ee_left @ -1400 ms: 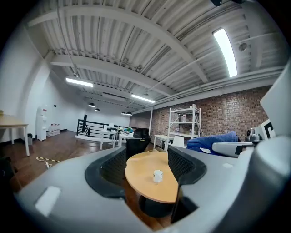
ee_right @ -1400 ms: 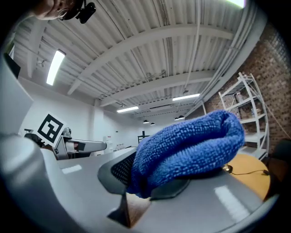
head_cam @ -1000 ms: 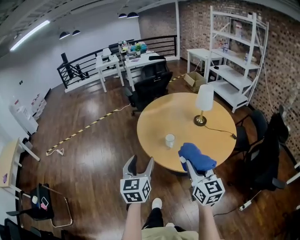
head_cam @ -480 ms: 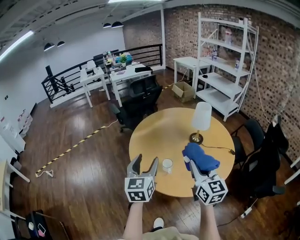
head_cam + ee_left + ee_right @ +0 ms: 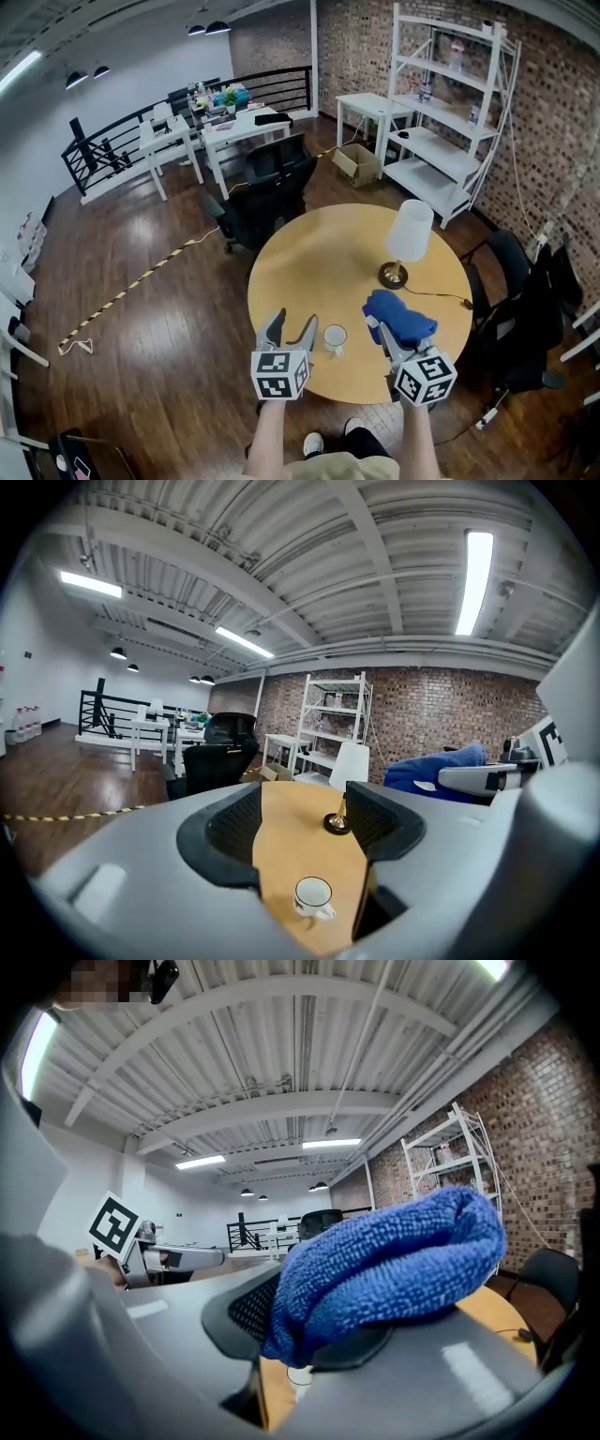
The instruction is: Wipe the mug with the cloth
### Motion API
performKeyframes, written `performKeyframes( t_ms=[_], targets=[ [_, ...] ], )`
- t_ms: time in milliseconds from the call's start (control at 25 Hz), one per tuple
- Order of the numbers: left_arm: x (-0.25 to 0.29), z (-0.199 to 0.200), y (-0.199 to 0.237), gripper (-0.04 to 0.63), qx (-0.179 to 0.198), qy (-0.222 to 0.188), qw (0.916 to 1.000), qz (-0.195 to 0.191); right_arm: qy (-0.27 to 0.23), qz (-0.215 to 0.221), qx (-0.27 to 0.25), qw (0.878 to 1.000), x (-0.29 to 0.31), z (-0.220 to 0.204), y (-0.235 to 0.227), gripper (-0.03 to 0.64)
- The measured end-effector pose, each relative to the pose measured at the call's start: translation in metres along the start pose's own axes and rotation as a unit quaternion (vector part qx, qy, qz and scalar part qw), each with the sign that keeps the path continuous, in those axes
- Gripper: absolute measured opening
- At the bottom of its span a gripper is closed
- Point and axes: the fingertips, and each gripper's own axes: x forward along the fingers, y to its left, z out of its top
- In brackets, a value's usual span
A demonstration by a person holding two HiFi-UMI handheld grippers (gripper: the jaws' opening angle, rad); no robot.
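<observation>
A small white mug [image 5: 335, 338] stands near the front edge of the round wooden table [image 5: 319, 253]. My left gripper [image 5: 289, 330] hovers just left of it, open and with nothing in it; in the left gripper view the mug [image 5: 313, 897] sits low between the jaws, a little ahead. My right gripper [image 5: 378, 330] is to the right of the mug, shut on a folded blue cloth [image 5: 398, 316]. In the right gripper view the cloth [image 5: 384, 1269] bulges out of the jaws and hides most of the mug [image 5: 298, 1376].
A table lamp [image 5: 405, 236] with a white shade and brass base stands behind the cloth, its cord trailing right. Black office chairs [image 5: 265, 192] stand beyond the table, another chair [image 5: 530, 309] at the right. White shelving [image 5: 450, 112] lines the brick wall.
The view has moved closer to the table. Both grippers now reach over its front edge, flanking the mug. The cloth stays gripped in the right one.
</observation>
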Motion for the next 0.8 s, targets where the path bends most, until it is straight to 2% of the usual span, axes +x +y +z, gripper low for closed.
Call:
performKeyframes(
  t_ms=[160, 280, 440, 560, 640, 800],
  targets=[
    [0.024, -0.001, 0.006, 0.276, -0.001, 0.008, 0.9999, 0.010, 0.012, 0.035, 0.008, 0.999, 0.026, -0.005, -0.011, 0.075],
    [0.043, -0.004, 0.015, 0.276, -0.006, 0.018, 0.9994, 0.030, 0.036, 0.069, -0.018, 0.997, 0.054, -0.006, -0.021, 0.075],
    [0.063, -0.036, 0.021, 0.276, -0.019, 0.058, 0.9961, 0.064, 0.057, 0.126, -0.046, 0.989, 0.079, -0.004, -0.031, 0.075],
    [0.078, -0.079, 0.027, 0.276, -0.066, 0.100, 0.9887, 0.089, 0.078, 0.164, -0.058, 0.982, 0.089, -0.018, -0.043, 0.075],
    [0.082, -0.111, 0.025, 0.276, -0.100, 0.125, 0.9822, 0.099, 0.097, 0.176, -0.051, 0.978, 0.093, -0.037, -0.055, 0.075],
    [0.078, -0.173, 0.014, 0.276, -0.139, 0.175, 0.9680, 0.115, 0.135, 0.188, -0.028, 0.972, 0.106, -0.078, -0.077, 0.075]
  ],
)
